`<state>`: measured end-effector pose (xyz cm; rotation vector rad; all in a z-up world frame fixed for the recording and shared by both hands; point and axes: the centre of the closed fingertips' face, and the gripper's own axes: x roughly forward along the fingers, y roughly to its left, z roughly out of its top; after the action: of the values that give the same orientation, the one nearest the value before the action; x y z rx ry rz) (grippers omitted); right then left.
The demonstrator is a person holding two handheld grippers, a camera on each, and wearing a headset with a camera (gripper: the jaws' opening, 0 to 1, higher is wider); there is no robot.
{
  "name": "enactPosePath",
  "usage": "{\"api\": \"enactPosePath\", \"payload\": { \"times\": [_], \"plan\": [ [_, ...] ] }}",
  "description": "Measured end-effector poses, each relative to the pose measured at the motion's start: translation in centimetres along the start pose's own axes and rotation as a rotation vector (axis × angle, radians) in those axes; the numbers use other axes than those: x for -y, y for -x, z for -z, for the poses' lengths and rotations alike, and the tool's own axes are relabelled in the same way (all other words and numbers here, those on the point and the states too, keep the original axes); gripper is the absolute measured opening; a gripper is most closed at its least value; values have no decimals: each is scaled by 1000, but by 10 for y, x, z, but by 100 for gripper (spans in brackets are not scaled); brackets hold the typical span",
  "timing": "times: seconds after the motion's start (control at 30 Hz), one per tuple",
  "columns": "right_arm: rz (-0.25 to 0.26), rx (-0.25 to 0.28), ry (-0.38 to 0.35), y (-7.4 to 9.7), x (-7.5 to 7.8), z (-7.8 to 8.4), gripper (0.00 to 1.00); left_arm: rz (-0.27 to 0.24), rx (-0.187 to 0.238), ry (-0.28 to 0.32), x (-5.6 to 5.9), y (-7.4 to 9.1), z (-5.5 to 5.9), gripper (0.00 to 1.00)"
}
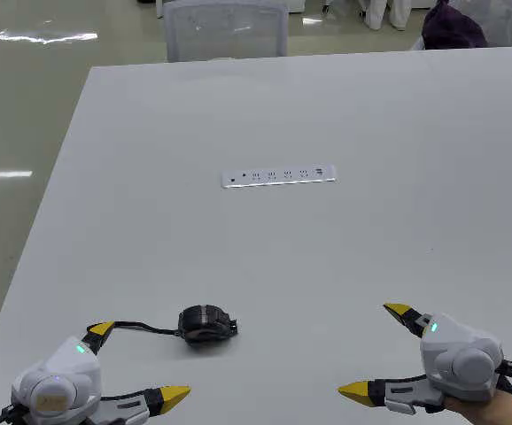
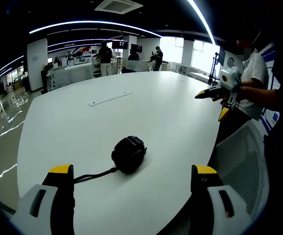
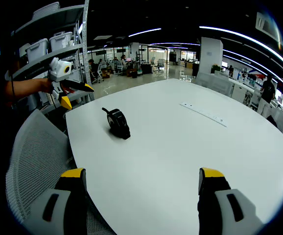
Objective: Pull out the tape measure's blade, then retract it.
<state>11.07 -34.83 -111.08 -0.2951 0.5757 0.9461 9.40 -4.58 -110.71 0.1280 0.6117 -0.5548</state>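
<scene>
A small black tape measure (image 1: pixel 206 324) with a black wrist strap lies on the white table near its front edge; the blade is not drawn out. My left gripper (image 1: pixel 137 365) hangs open at the front left, a short way in front of the tape measure (image 2: pixel 129 154), with its jaws wide apart and nothing between them. My right gripper (image 1: pixel 378 351) is open at the front right, well away from the tape measure (image 3: pixel 118 122). The right gripper (image 2: pixel 211 104) comes in at the right of the left gripper view; the left gripper (image 3: pixel 77 94) comes in at the left of the right gripper view.
A white power strip (image 1: pixel 278 175) is set flat in the middle of the table (image 1: pixel 398 133). A grey mesh chair (image 1: pixel 225 29) stands at the far edge, another chair (image 3: pixel 36 161) at the near side. Shelves with bins (image 3: pixel 43 44) stand behind.
</scene>
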Motion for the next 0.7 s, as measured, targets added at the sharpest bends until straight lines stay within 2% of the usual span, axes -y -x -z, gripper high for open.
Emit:
{"api": "enactPosePath", "payload": {
  "times": [0.7],
  "plan": [
    [-11, -14, 3, 0, 0, 2, 95, 5, -7, -3, 1, 0, 1, 99]
  ]
}}
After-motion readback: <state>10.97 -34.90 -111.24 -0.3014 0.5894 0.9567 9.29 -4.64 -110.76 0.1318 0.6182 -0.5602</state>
